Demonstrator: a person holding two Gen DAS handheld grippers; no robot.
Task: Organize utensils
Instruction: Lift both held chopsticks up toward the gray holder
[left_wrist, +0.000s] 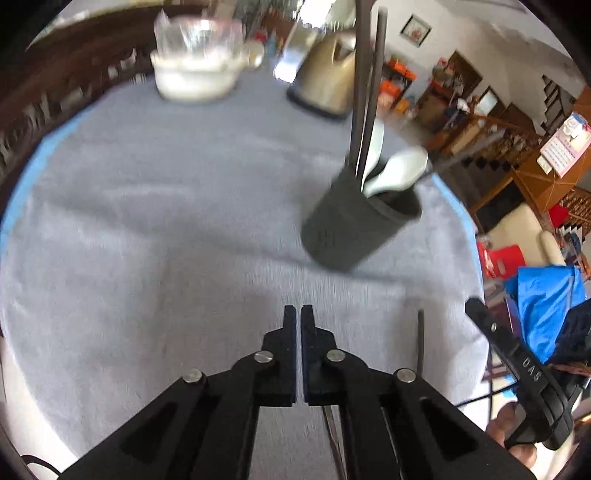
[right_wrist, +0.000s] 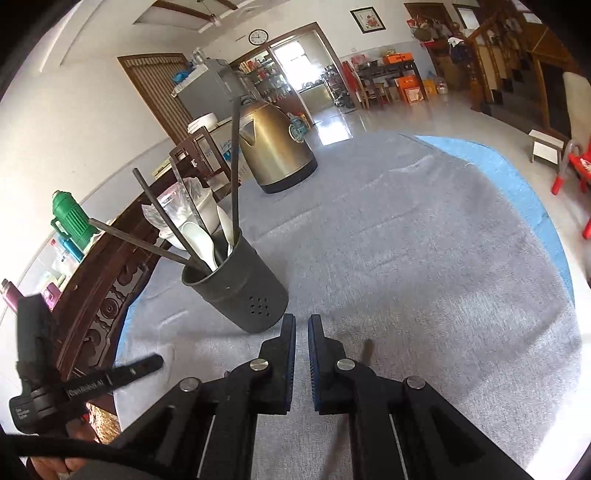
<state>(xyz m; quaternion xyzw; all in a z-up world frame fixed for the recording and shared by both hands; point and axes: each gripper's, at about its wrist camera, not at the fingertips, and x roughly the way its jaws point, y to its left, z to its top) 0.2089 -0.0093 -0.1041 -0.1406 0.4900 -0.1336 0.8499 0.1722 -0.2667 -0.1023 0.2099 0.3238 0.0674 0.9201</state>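
Observation:
A dark grey utensil holder (left_wrist: 354, 225) (right_wrist: 240, 291) stands on the grey cloth. Several dark chopsticks (left_wrist: 364, 92) (right_wrist: 234, 166) and white spoons (left_wrist: 399, 166) (right_wrist: 201, 240) stick out of it. My left gripper (left_wrist: 299, 314) hangs above the cloth in front of the holder, jaws shut with nothing visible between the pads. My right gripper (right_wrist: 301, 321) is just right of the holder's base, its blue pads nearly touching and empty. The tip of a loose dark chopstick (left_wrist: 420, 339) (right_wrist: 367, 349) peeks out beside each gripper's right finger; the rest of it is hidden.
A brass-coloured kettle (left_wrist: 325, 77) (right_wrist: 273, 155) stands at the back of the grey cloth (left_wrist: 147, 221) (right_wrist: 424, 258). A white bowl with clear plastic in it (left_wrist: 195, 74) sits at the far left. Carved dark wood (right_wrist: 107, 288) borders the table's left side.

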